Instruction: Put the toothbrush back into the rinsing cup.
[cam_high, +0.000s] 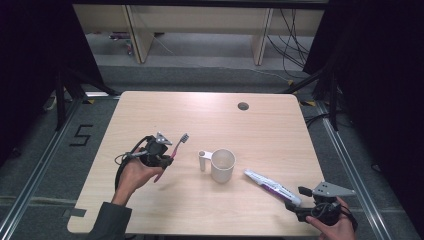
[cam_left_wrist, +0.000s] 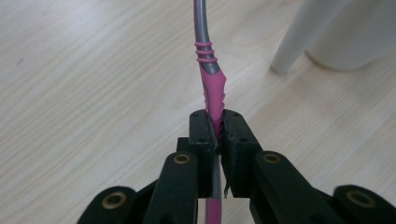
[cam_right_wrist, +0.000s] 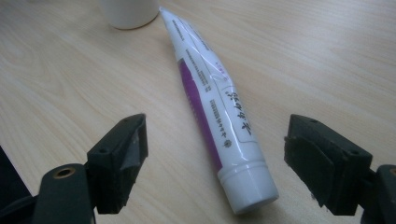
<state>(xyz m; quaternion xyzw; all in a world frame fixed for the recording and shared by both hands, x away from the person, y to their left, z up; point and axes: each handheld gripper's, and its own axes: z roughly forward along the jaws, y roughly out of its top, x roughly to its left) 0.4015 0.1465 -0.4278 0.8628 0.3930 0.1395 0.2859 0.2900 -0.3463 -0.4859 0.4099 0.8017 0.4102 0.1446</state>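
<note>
Your left hand (cam_high: 134, 172) came in from the 7 o'clock corner of the desk (cam_high: 165, 110), forearm angled toward 1 o'clock, palm turned up under the tool body. Your right hand (cam_high: 332, 227) sat low at the 5 o'clock edge, knuckles toward the near rim.

Left tool (cam_left_wrist: 217, 133): jaws together, clamped on the toothbrush (cam_high: 177, 147) at its pink grip section. In the left gripper view the handle (cam_left_wrist: 212, 88) ran straight between the pads, pink ribbed rubber at the clamp, then grey shaft with three pink rings beyond it. In the high view the brush pointed toward 1 o'clock, bristle head uppermost, held off the desk just at 9 o'clock of the cup (cam_high: 222, 165).

Right tool (cam_right_wrist: 215, 163): jaws wide apart, pads touching nothing. The toothpaste tube (cam_right_wrist: 210, 102) lay flat on the desk between them, cap end nearest the tool, crimped end pointing toward the cup. Tube white with a purple stripe and printed text; cap white.

Cup: white, upright, near desk centre, its handle at 9 o'clock. Tube lay at 4 o'clock of the cup, close to it, not touching as far as the high view showed.
</note>
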